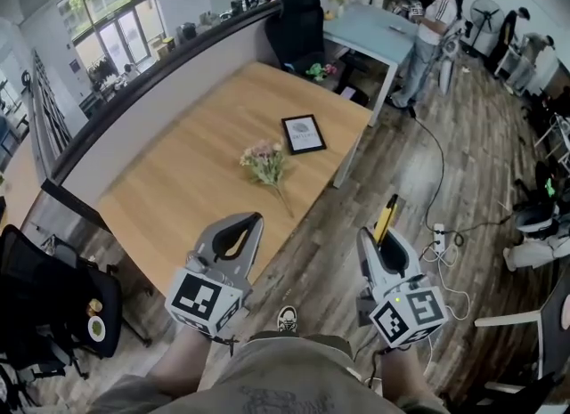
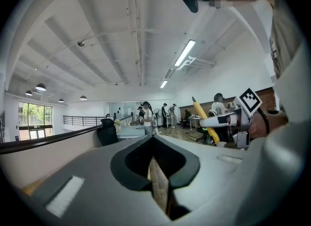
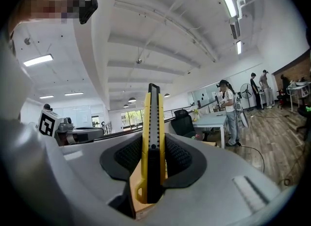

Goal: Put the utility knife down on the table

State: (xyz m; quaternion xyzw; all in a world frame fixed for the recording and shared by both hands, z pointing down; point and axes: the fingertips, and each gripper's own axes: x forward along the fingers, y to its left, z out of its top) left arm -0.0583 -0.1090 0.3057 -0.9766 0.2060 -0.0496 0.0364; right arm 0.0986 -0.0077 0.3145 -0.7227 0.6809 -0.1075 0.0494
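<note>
A yellow utility knife with a black slider stands upright between the jaws of my right gripper, which is shut on its lower half; in the right gripper view the knife rises out of the ribbed pads. My left gripper is shut with nothing in it, its jaws meeting at a thin seam. Both grippers hover in front of the near corner of the wooden table, over the floor, pointing up and away. From the left gripper view the knife shows at the right.
On the table lie a small bunch of pale flowers and a black-framed picture. A black chair stands at the left. Cables and a power strip lie on the wood floor at the right. People stand by a far desk.
</note>
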